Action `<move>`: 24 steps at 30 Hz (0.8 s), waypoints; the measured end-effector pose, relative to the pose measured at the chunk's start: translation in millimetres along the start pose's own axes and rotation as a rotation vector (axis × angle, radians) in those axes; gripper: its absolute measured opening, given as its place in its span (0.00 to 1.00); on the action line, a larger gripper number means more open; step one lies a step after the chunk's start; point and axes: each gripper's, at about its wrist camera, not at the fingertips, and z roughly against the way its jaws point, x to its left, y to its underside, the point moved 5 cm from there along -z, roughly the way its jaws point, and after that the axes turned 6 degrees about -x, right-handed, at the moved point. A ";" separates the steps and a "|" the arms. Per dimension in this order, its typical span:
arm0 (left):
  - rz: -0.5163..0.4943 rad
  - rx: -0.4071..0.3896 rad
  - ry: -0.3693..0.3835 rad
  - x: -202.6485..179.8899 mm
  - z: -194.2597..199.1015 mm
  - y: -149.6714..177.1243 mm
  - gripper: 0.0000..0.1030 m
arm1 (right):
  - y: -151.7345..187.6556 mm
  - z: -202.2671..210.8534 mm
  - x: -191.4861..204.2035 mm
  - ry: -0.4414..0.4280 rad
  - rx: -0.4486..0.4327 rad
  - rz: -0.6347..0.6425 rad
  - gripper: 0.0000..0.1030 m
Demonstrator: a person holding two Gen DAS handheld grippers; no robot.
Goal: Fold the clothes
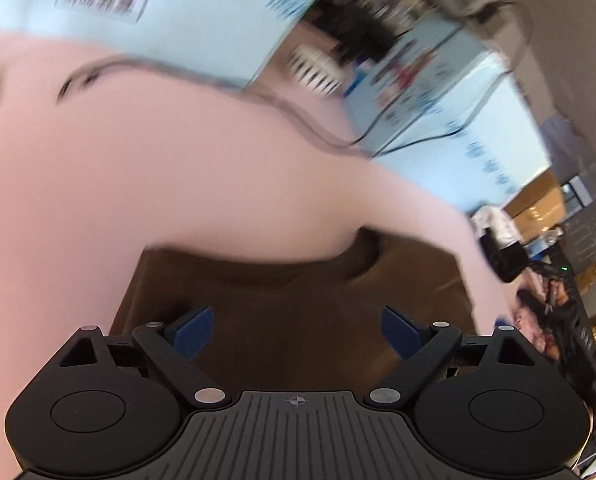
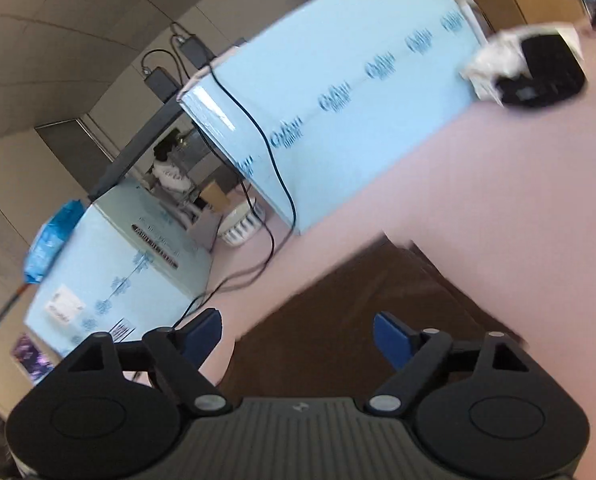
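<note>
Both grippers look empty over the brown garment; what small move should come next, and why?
Probably lower the right gripper onto the brown garment near its edge and close. Both it and the left gripper stand open, gripping nothing, with the cloth flat on the pink surface.

A dark brown cloth garment point(image 1: 298, 300), soft and matt, lies on a smooth, matt pink table point(image 1: 138, 160), beside pale blue boards point(image 2: 358, 100) with a slightly glossy face, while the gripper fingers point(image 2: 202, 332) look like matt plastic.
</note>
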 end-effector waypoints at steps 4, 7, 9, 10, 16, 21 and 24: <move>-0.119 0.064 0.118 -55.4 -9.3 21.6 0.90 | 18.4 25.9 -49.2 0.059 0.101 -0.179 0.83; -0.187 0.162 0.146 -78.5 -33.2 41.4 0.90 | 36.6 35.5 -78.7 0.122 0.101 -0.251 0.82; -0.173 0.216 0.133 -79.1 -51.6 49.0 0.90 | 45.9 37.1 -84.7 0.098 0.050 -0.295 0.82; -0.159 0.242 0.127 -77.9 -60.5 52.3 0.90 | 47.2 37.3 -85.3 0.094 0.034 -0.309 0.83; -0.049 0.307 0.146 -58.3 -79.3 59.6 0.92 | 36.9 15.8 -84.3 0.089 -0.073 -0.323 0.81; -0.060 0.317 0.173 -57.0 -77.5 61.0 0.92 | 32.1 0.8 -79.0 0.142 -0.154 -0.307 0.63; -0.062 0.319 0.182 -56.7 -77.6 60.8 0.92 | 37.0 -2.3 -84.8 0.171 -0.183 -0.301 0.25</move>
